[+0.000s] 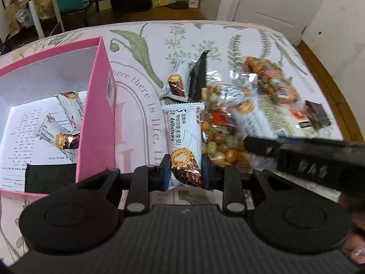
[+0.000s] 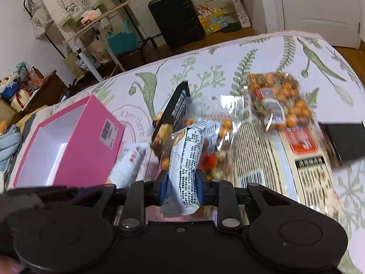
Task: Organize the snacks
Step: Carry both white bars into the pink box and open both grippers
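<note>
My left gripper [image 1: 186, 173] is shut on a white snack bar [image 1: 184, 141], held just right of the open pink box [image 1: 95, 123]. The box holds two similar white bars [image 1: 59, 134] and a black packet [image 1: 49, 178]. My right gripper [image 2: 181, 185] is shut on another white snack bar [image 2: 186, 164], above the snack pile; it shows as a blurred black arm in the left wrist view [image 1: 308, 157]. The pink box [image 2: 75, 137] lies to its left. Clear bags of orange and green coated nuts [image 1: 219, 134] [image 2: 278, 100] lie on the floral tablecloth.
More snacks lie on the cloth: a white bar [image 1: 176, 80], a black packet [image 1: 198, 77], a striped beige pack [image 2: 285, 169], a dark packet [image 1: 317, 114]. The table edge curves at right. A black suitcase [image 2: 176, 18] and clothes rack [image 2: 68, 11] stand beyond.
</note>
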Available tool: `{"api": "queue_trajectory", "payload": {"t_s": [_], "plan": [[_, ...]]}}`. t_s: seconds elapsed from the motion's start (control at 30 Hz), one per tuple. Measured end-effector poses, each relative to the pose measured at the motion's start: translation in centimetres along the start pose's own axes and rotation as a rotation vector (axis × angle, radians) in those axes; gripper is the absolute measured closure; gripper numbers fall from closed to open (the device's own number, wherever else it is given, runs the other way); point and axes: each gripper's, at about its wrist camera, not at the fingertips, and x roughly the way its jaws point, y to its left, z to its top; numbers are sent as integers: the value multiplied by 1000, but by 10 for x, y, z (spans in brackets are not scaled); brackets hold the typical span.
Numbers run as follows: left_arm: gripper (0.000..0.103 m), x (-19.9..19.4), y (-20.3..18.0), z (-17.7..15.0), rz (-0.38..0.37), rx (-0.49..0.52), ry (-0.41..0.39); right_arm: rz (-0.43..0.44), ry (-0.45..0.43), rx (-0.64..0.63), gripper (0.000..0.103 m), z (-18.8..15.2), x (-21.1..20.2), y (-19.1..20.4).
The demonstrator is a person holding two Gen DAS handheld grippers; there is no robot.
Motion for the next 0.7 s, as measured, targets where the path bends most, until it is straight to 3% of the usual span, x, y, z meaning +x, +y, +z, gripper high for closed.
{"api": "queue_trajectory", "payload": {"t_s": [0.4,0.7], "plan": [[77,-48,-11,-22,13,39,65,74,38,-26,73,-33,-33,14],[77,-103,4,-30,48,30,-17,90,-15,-86,73,-38,-86,46]]}}
